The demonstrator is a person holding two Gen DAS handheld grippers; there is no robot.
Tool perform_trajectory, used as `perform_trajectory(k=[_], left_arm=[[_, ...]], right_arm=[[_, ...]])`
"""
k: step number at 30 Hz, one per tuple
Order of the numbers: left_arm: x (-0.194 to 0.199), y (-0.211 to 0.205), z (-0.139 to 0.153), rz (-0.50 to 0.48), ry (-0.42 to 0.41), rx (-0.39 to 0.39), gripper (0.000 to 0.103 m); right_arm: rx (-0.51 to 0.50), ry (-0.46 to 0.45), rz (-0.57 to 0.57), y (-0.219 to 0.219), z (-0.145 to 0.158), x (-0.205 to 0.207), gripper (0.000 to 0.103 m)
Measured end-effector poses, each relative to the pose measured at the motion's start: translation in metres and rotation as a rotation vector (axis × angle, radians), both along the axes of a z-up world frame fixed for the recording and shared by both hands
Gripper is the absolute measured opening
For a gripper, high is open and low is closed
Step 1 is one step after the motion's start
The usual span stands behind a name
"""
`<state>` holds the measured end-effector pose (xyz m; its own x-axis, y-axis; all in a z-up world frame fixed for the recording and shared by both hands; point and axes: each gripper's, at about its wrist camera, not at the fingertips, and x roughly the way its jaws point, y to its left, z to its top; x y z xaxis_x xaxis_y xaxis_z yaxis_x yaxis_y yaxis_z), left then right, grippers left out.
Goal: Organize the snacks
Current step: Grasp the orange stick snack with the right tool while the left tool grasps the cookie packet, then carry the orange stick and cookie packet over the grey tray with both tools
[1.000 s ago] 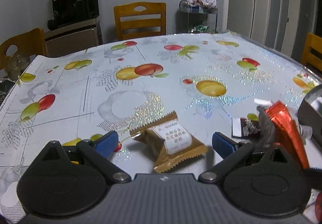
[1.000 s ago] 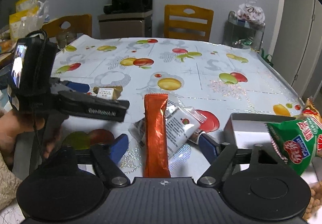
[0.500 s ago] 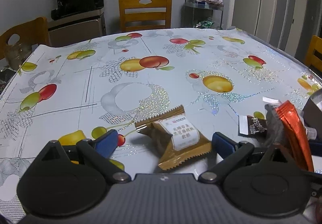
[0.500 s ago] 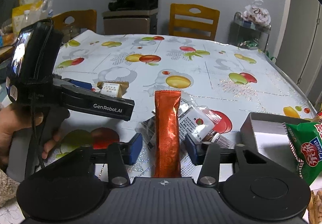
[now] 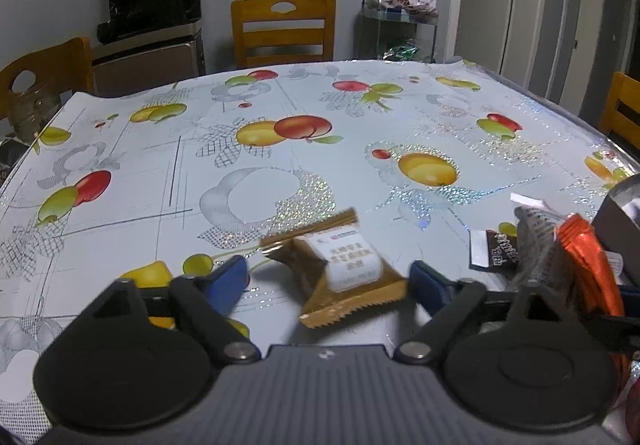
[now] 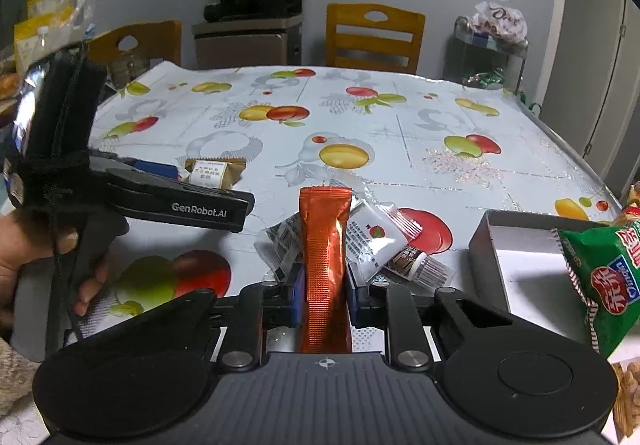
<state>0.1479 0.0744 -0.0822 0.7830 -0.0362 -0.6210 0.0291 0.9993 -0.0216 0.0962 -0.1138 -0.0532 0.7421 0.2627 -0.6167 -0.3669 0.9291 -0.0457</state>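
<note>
only right view shows green bag (image 6: pixel 604 285).

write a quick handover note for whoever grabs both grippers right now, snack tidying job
Right gripper: shut on the long orange foil stick packet, gripped near its lower half.
Left gripper: jaws closing around the brown pastry packet with a white label, pads not yet touching it.
On the fruit-print tablecloth: clear and white sachets heaped beside the orange stick; grey open box to the right, a green snack bag over its edge.
Done: orange stick gripped.
Left: finish the brown packet grasp, likely box both, then the sachets.
</note>
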Motion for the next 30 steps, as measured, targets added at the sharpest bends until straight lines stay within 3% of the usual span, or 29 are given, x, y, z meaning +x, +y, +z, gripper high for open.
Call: perform_trajectory(k=[5, 18, 30], left_arm=[[-0.004, 0.003, 0.002, -0.026, -0.017, -0.008, 0.056], [-0.026, 0.000, 0.012, -0.043, -0.025, 0.022, 0.054], [-0.109, -0.021, 0.044, -0.164, -0.035, 0.042, 0.054]], right_arm=[[0.025, -0.030, 0.007, -0.008, 0.014, -0.017, 0.023], [0.043, -0.055, 0.018, -0.036, 0.026, -0.055, 0.023], [0.059, -0.052, 0.035, -0.060, 0.027, -0.071, 0.023]])
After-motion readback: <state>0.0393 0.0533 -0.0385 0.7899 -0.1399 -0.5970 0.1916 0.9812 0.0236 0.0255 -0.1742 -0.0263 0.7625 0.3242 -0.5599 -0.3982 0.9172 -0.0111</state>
